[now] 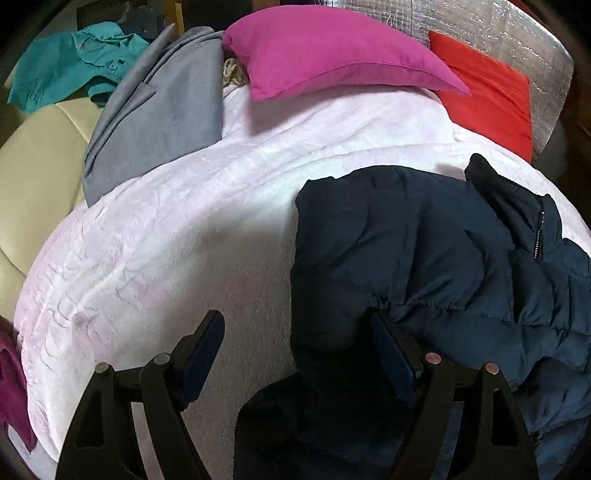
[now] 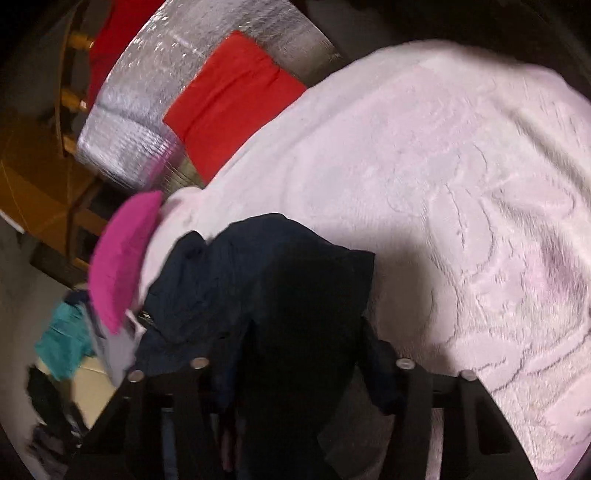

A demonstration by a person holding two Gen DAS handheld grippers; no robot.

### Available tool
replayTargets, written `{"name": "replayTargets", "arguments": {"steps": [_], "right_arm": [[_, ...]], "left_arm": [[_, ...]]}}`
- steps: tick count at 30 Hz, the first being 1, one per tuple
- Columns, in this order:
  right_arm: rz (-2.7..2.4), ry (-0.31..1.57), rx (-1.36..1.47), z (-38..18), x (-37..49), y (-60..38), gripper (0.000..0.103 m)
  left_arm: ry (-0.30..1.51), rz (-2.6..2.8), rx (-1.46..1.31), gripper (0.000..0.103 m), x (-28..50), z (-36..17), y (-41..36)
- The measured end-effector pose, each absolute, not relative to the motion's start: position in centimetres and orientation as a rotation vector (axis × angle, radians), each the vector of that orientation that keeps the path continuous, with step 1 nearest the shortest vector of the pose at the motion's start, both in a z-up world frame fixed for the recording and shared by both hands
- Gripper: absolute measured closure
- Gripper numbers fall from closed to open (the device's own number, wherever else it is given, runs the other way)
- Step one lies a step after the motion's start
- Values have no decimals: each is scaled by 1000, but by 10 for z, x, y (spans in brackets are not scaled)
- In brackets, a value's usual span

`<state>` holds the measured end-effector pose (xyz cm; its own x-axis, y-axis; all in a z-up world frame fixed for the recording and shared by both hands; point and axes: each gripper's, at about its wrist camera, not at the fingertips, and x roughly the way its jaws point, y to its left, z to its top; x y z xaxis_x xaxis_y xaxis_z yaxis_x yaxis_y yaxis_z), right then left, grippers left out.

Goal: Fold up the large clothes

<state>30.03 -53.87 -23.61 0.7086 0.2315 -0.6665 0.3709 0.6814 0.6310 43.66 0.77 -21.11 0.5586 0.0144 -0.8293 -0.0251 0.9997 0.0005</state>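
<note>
A dark navy puffer jacket [image 1: 424, 258] lies on the pale pink blanket [image 1: 184, 240] at the right of the left wrist view. My left gripper [image 1: 295, 350] is open, its right finger [image 1: 391, 354] against the jacket's lower edge, its left finger over the blanket. In the right wrist view the same jacket [image 2: 266, 280] hangs bunched in front of the camera. My right gripper [image 2: 295, 369] has dark jacket fabric between its fingers; the fabric and blur hide how far the jaws stand apart.
A magenta pillow [image 1: 332, 51] and a red pillow [image 1: 487, 92] lie at the blanket's far end against a silver foil panel [image 1: 517, 29]. A grey garment [image 1: 159, 122] and a teal shirt [image 1: 70, 62] lie at far left on a beige surface [image 1: 33, 166].
</note>
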Motion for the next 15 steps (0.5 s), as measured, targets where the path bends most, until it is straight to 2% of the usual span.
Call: {"name": "replayTargets", "arguments": {"steps": [1, 5, 9, 10, 15], "right_arm": [[-88, 796, 835, -233, 300, -537, 60], [-83, 738, 755, -212, 297, -525, 61], [-137, 819, 791, -233, 305, -530, 61], [-133, 828, 825, -237, 302, -533, 56], [-153, 809, 808, -217, 289, -532, 51]], "left_arm": [[972, 25, -12, 22, 436, -209, 7], [952, 36, 28, 22, 434, -207, 3], [987, 29, 32, 21, 434, -216, 4], [987, 28, 30, 21, 433, -215, 4], [911, 54, 44, 21, 420, -193, 2]]}}
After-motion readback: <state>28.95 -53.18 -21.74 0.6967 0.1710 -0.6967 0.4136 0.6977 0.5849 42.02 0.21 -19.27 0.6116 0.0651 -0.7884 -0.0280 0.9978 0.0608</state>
